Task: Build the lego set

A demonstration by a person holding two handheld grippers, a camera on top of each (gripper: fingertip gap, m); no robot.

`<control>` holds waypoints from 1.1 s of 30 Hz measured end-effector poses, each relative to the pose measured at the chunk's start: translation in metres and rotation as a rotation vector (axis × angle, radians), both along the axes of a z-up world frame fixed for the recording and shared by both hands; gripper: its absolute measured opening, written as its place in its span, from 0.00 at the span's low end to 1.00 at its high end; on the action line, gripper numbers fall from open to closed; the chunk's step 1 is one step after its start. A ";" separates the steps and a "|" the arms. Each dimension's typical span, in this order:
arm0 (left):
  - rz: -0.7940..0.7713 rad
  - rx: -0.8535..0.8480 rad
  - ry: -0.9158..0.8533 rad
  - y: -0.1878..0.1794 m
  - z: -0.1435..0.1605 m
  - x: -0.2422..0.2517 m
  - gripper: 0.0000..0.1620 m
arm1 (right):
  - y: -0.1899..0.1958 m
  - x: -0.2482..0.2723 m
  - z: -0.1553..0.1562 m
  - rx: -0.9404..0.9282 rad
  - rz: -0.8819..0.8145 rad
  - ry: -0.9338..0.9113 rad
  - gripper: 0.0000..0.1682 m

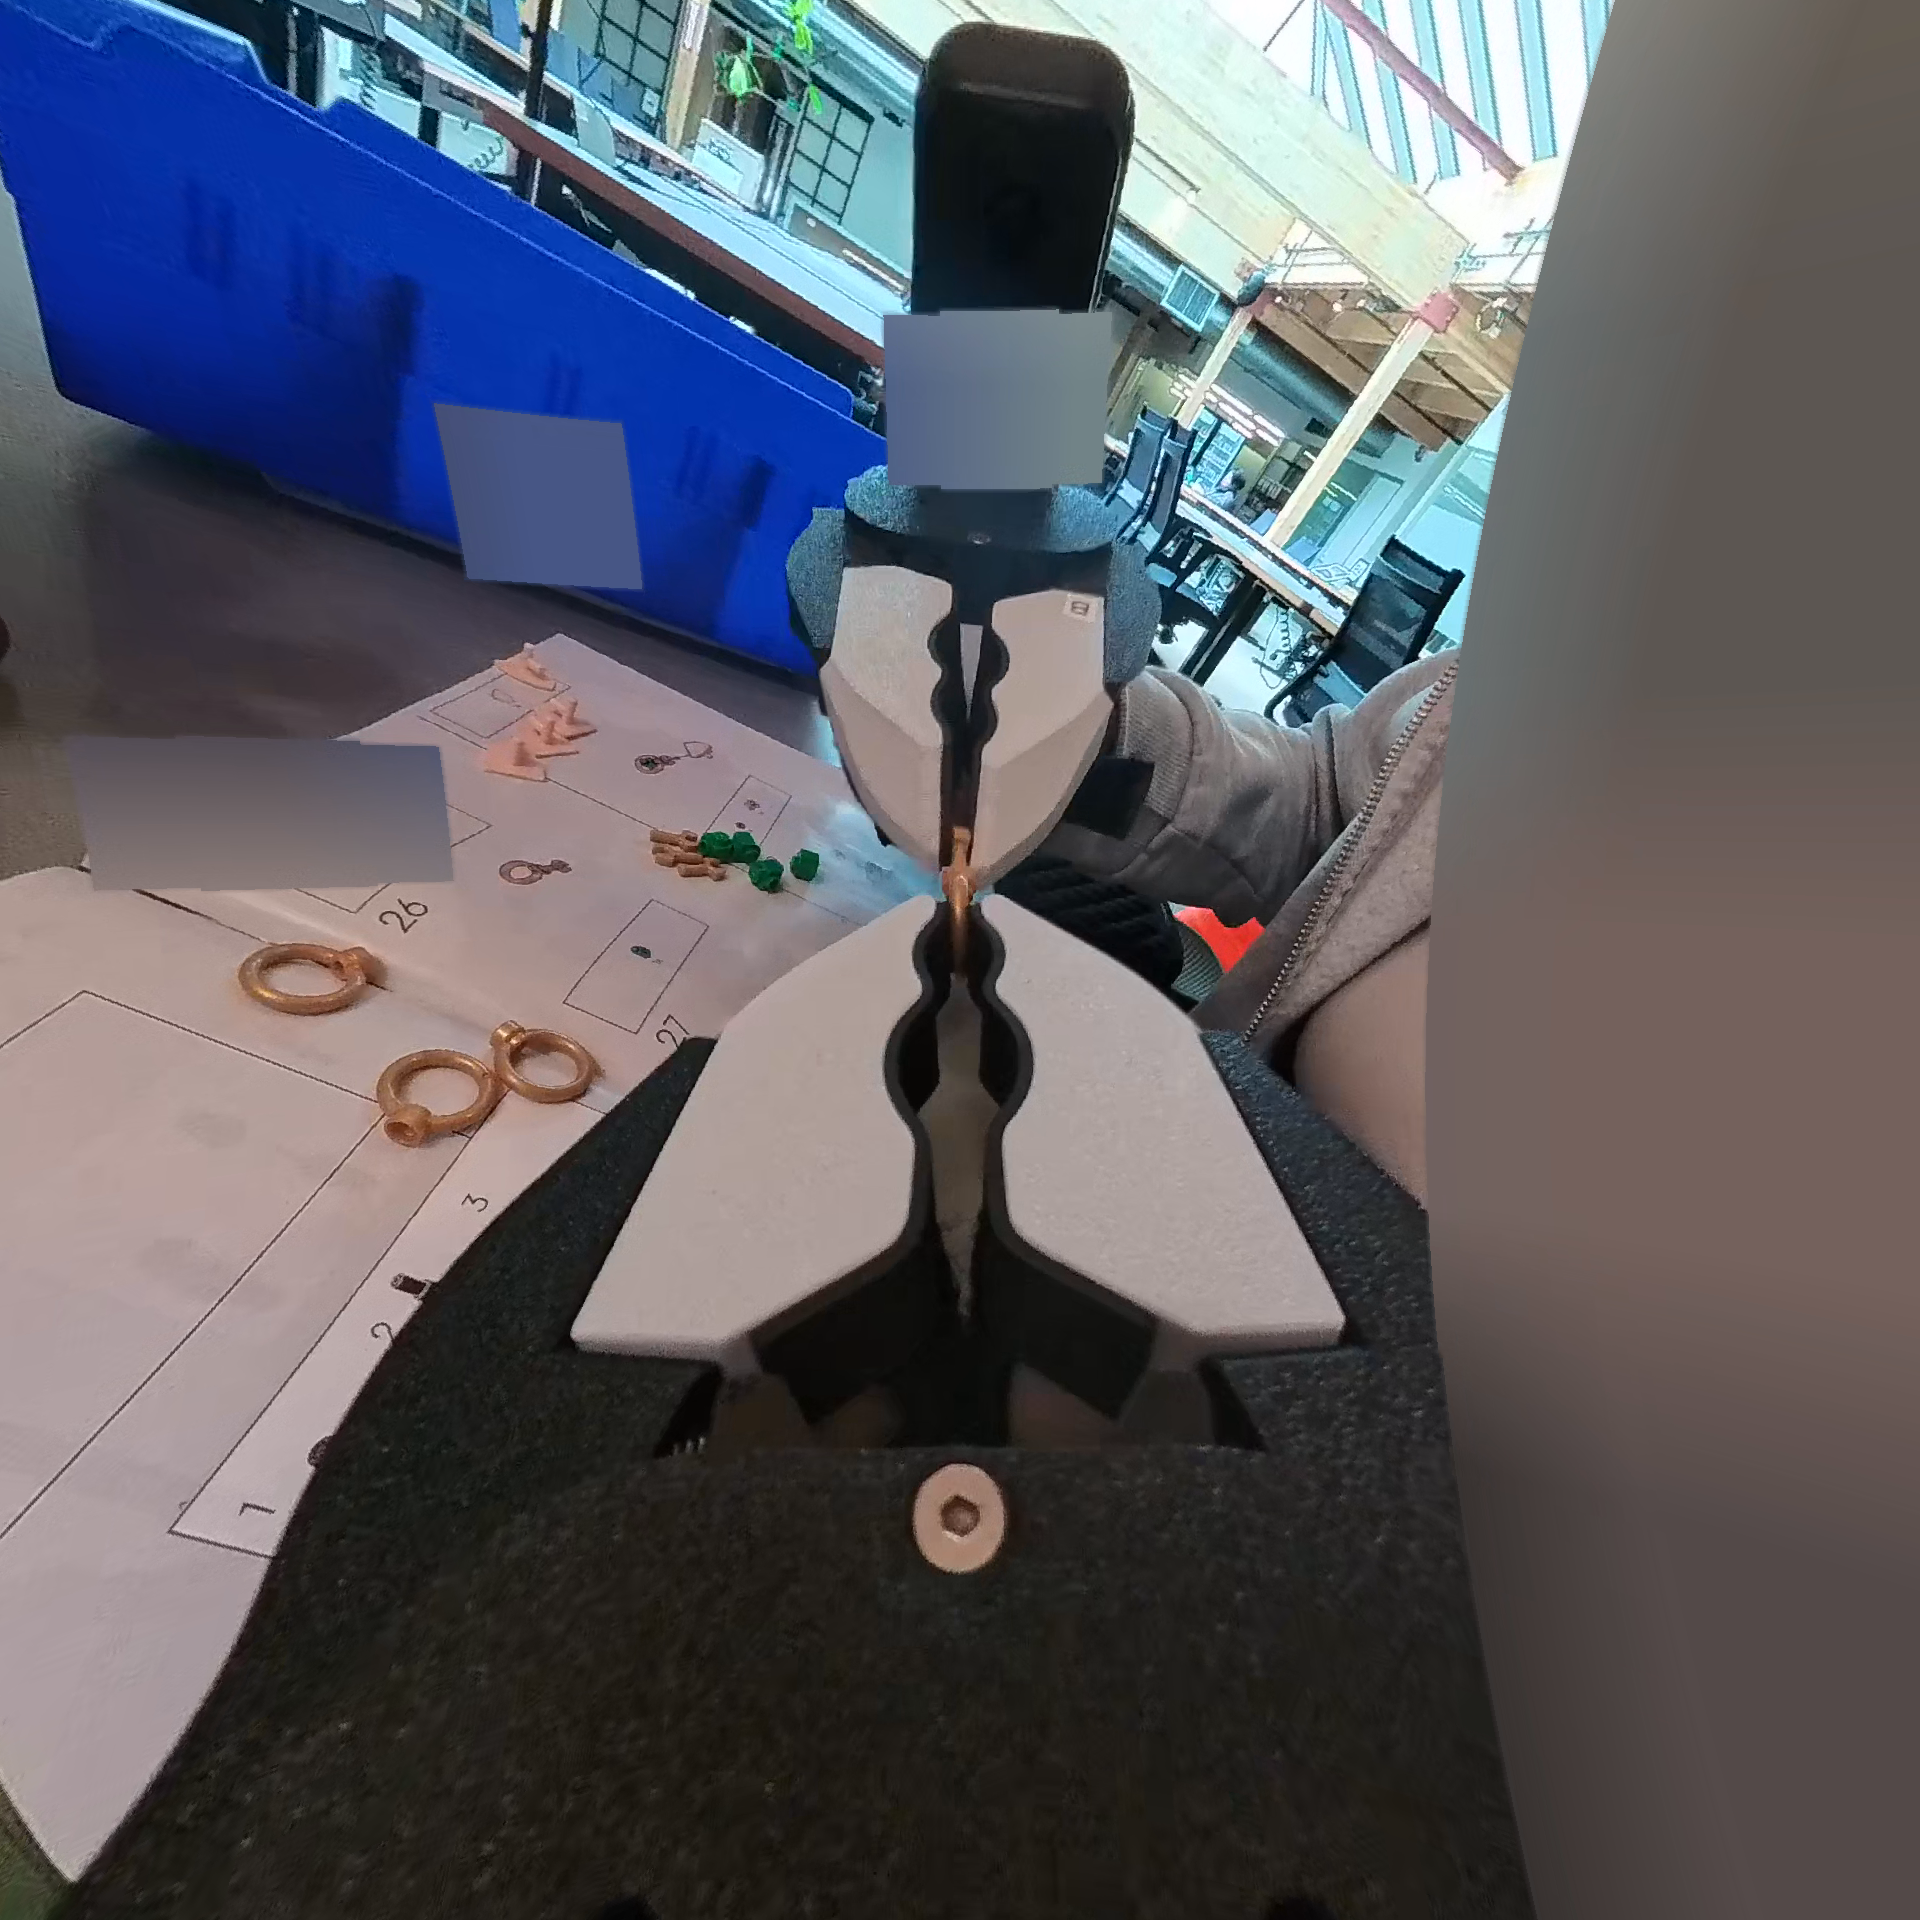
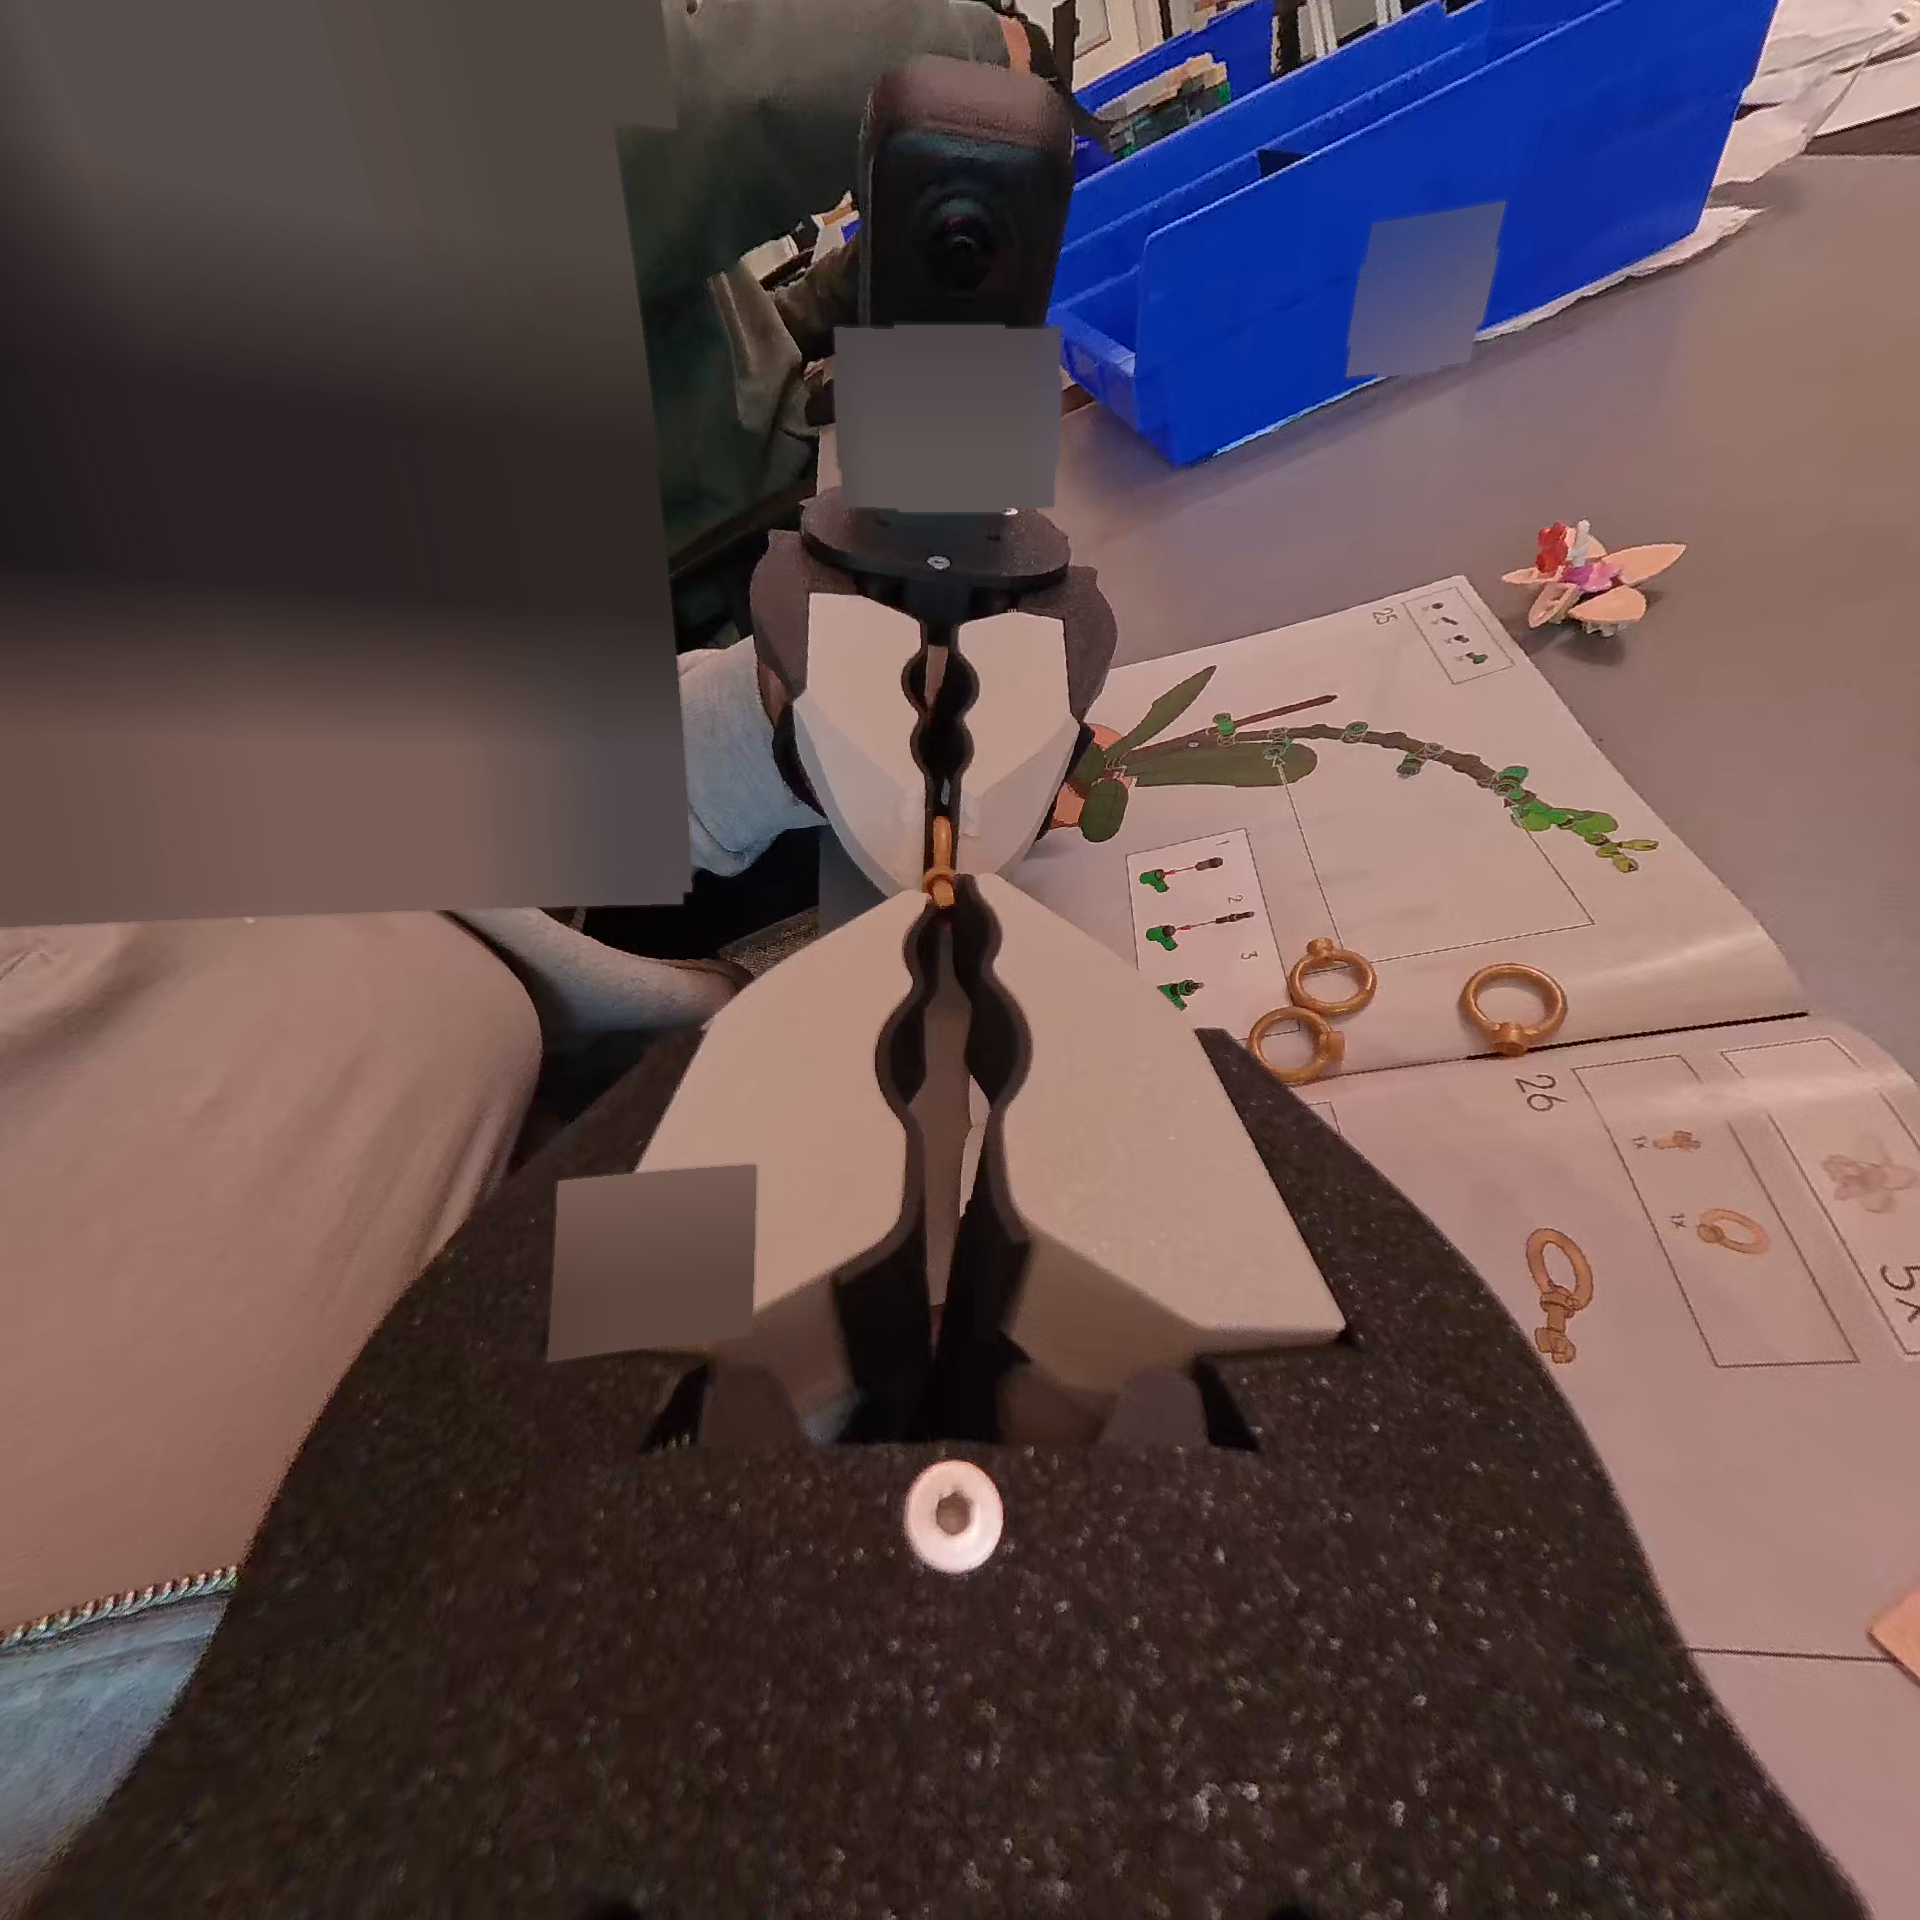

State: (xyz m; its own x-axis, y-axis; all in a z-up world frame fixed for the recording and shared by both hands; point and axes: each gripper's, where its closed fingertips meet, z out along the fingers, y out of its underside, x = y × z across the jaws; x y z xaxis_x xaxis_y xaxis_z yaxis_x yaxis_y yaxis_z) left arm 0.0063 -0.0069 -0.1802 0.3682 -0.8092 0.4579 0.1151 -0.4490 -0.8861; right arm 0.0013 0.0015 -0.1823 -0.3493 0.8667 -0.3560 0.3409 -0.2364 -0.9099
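Note:
My two grippers meet tip to tip above the table edge. My left gripper (image 1: 956,916) is shut on a gold ring (image 1: 957,935), seen edge-on, with its stub pointing at the other gripper. My right gripper (image 1: 961,854) is shut on a small tan peg (image 1: 961,842) that touches the ring's stub. In the right wrist view my right gripper (image 2: 940,900) holds the peg (image 2: 941,889) against the ring (image 2: 940,840), which is held in the left gripper (image 2: 940,850). Three more gold rings (image 1: 307,977) lie on the open instruction booklet (image 1: 156,1195).
Green pieces (image 1: 764,857), tan pegs (image 1: 681,852) and pale pink petal pieces (image 1: 540,738) lie on the booklet. Blue bins (image 2: 1299,260) stand behind it on the grey table. A built flower (image 2: 1590,587) lies past the booklet (image 2: 1455,831). A person's grey sleeve (image 1: 1226,769) is behind the grippers.

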 end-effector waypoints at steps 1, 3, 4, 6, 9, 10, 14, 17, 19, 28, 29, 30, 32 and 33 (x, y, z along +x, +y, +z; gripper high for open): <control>0.000 0.002 0.002 0.000 0.000 0.000 0.01 | -0.001 0.001 0.000 -0.001 0.000 0.000 0.01; -0.003 0.002 0.003 -0.001 0.000 0.000 0.01 | -0.001 0.001 0.000 -0.006 0.000 -0.001 0.01; -0.004 0.001 0.006 -0.001 0.000 0.001 0.01 | -0.001 0.001 -0.001 -0.006 -0.001 -0.002 0.01; -0.004 -0.004 0.019 -0.001 -0.002 0.001 0.01 | -0.001 0.002 -0.003 0.005 -0.003 -0.014 0.01; -0.002 -0.011 0.054 0.000 -0.007 0.003 0.01 | -0.002 0.005 -0.007 0.019 -0.008 -0.038 0.01; 0.001 -0.014 0.067 0.000 -0.008 0.003 0.01 | -0.001 0.006 -0.007 0.026 -0.011 -0.047 0.01; 0.000 -0.025 0.124 -0.001 -0.015 0.006 0.01 | -0.003 0.009 -0.013 0.066 -0.007 -0.082 0.01; -0.004 -0.031 0.144 -0.001 -0.018 0.007 0.01 | -0.003 0.011 -0.016 0.074 -0.006 -0.096 0.01; -0.009 -0.032 0.157 -0.001 -0.020 0.008 0.01 | -0.004 0.012 -0.017 0.073 0.000 -0.100 0.01; -0.022 -0.038 0.168 -0.002 -0.021 0.010 0.01 | -0.005 0.011 -0.021 0.029 -0.009 -0.084 0.01; -0.022 -0.039 0.170 -0.002 -0.022 0.010 0.01 | -0.005 0.011 -0.021 0.028 -0.010 -0.084 0.01; -0.023 -0.039 0.173 -0.002 -0.022 0.010 0.01 | -0.006 0.011 -0.021 0.027 -0.008 -0.084 0.01; -0.025 -0.040 0.178 -0.002 -0.023 0.010 0.01 | -0.006 0.010 -0.022 0.028 -0.006 -0.085 0.01; -0.028 -0.041 0.181 -0.003 -0.023 0.010 0.01 | -0.006 0.012 -0.022 0.032 -0.003 -0.088 0.01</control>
State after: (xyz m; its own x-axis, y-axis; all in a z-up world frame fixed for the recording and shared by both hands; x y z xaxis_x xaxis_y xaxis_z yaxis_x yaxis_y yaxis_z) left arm 0.0163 -0.0095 -0.2033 0.4252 -0.8022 0.4191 -0.0578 -0.4862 -0.8719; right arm 0.0133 -0.0046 -0.2044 -0.3156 0.8791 -0.3572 0.4196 -0.2083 -0.8835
